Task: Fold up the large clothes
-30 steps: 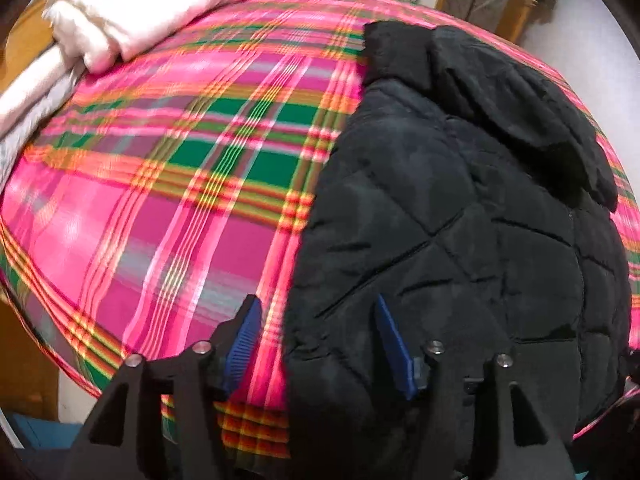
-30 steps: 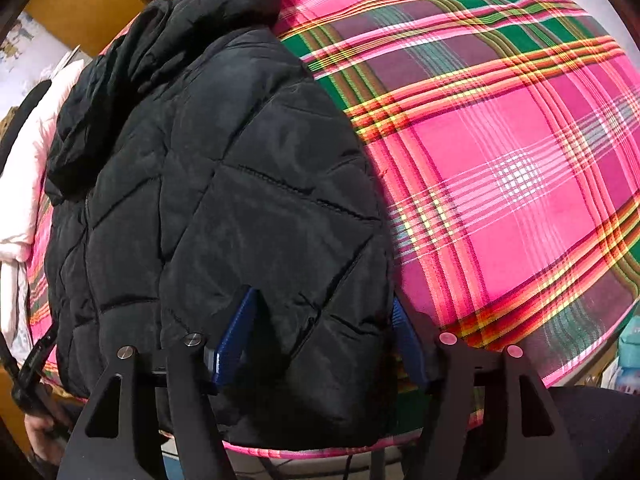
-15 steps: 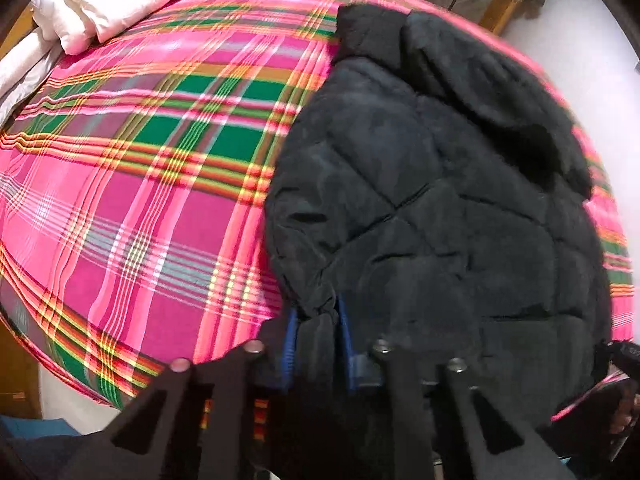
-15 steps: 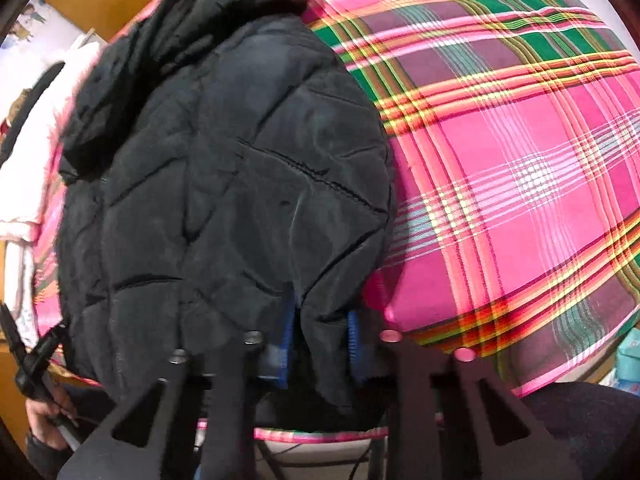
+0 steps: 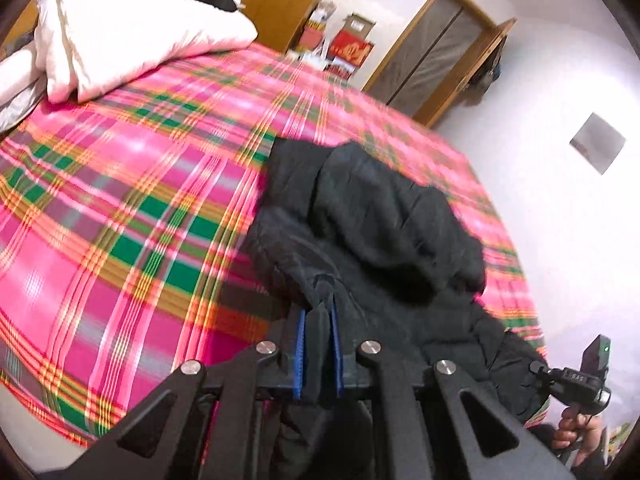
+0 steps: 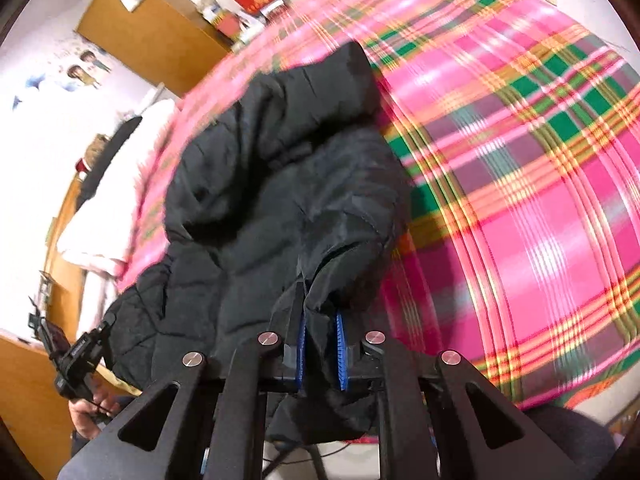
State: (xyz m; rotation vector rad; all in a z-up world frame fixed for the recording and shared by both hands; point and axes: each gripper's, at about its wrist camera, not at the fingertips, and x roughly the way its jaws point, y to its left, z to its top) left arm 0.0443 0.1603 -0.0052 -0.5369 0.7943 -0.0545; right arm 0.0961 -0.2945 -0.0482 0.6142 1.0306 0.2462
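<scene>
A black quilted jacket (image 5: 376, 216) lies on a bed with a pink plaid cover (image 5: 120, 208). My left gripper (image 5: 318, 336) is shut on the jacket's lower left hem corner and holds it lifted off the bed. My right gripper (image 6: 320, 340) is shut on the lower right hem corner of the jacket (image 6: 280, 184), also lifted. The hem is raised toward the collar end and the jacket bunches between the two grippers. The right gripper also shows at the far right of the left wrist view (image 5: 584, 376), and the left gripper at the far left of the right wrist view (image 6: 76, 360).
White bedding (image 5: 132, 28) is piled at the bed's far left corner. A wooden wardrobe (image 6: 148, 36) and a door (image 5: 436, 56) stand beyond the bed. A white wall (image 5: 568, 200) runs close along the bed's right side. The plaid cover (image 6: 520, 184) spreads right of the jacket.
Both grippers closed on the jacket's lower hem corners, then lifted them up and forward toward the collar. The jacket's lower half has come off the bed and bunched.
</scene>
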